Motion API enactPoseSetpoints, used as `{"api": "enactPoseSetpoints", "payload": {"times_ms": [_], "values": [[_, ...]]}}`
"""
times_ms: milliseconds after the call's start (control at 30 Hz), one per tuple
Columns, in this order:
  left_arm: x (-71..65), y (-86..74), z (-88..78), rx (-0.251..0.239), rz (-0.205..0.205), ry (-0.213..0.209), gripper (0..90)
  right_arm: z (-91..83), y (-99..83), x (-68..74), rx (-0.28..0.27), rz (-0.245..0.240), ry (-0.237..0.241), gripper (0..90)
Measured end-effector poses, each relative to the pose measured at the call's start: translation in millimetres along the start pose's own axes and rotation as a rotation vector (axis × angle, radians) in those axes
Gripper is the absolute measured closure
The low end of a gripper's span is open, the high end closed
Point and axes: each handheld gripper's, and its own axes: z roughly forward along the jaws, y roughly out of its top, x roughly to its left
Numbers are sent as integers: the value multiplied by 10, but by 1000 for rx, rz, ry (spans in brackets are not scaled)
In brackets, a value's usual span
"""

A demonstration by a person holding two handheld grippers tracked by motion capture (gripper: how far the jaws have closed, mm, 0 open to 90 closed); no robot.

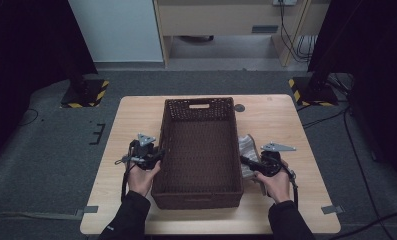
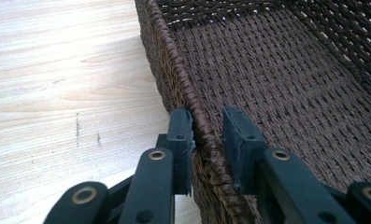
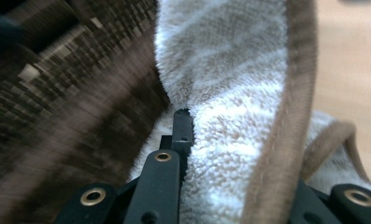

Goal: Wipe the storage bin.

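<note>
**Basket rim straddled at the left, towel pinched at the right**

At the left of the table point(image 1: 131, 115), the left gripper point(image 2: 206, 135) is set astride the left long wall of the woven basket point(image 1: 200, 152). Its jaws are drawn in close around the braided rim: in the left gripper view one pad is pressed against the outer face, while a thin gap is seen between the other pad and the inner face. The gripper is carried by the left hand point(image 1: 142, 178), seen in the high view just beside that wall.

The basket is placed at the middle of the table, its long axis running away from the person, with a handle slot cut in the far short wall. Its brown woven floor is seen bare.

At the right, the right gripper point(image 1: 250, 162) is closed on a folded beige towel point(image 3: 230, 140) with a brown hem. The cloth is bunched between the jaws and lies just outside the basket's right wall, touching it or nearly so. A loose fold is spread on the wood behind. The right hand point(image 1: 277, 183) is kept near the table's front edge. A small dark round disc point(image 1: 239, 107) is set in the tabletop beyond the basket's far right corner.
</note>
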Motion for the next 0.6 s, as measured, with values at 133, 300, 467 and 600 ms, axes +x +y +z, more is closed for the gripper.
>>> {"api": "enactPoseSetpoints", "payload": {"times_ms": [133, 300, 467, 600], "values": [[25, -2, -7, -3, -3, -21, 701, 133, -159, -100, 32, 26, -28, 791], [46, -1, -91, -56, 30, -86, 550, -78, -35, -106, -28, 28, 0, 782], [16, -50, -247, -56, 84, -77, 532, -444, 195, 25, -139, -1, 69, 785], [23, -187, -274, -17, 100, -76, 560, -481, 151, 177, -118, -44, 101, 786]]}}
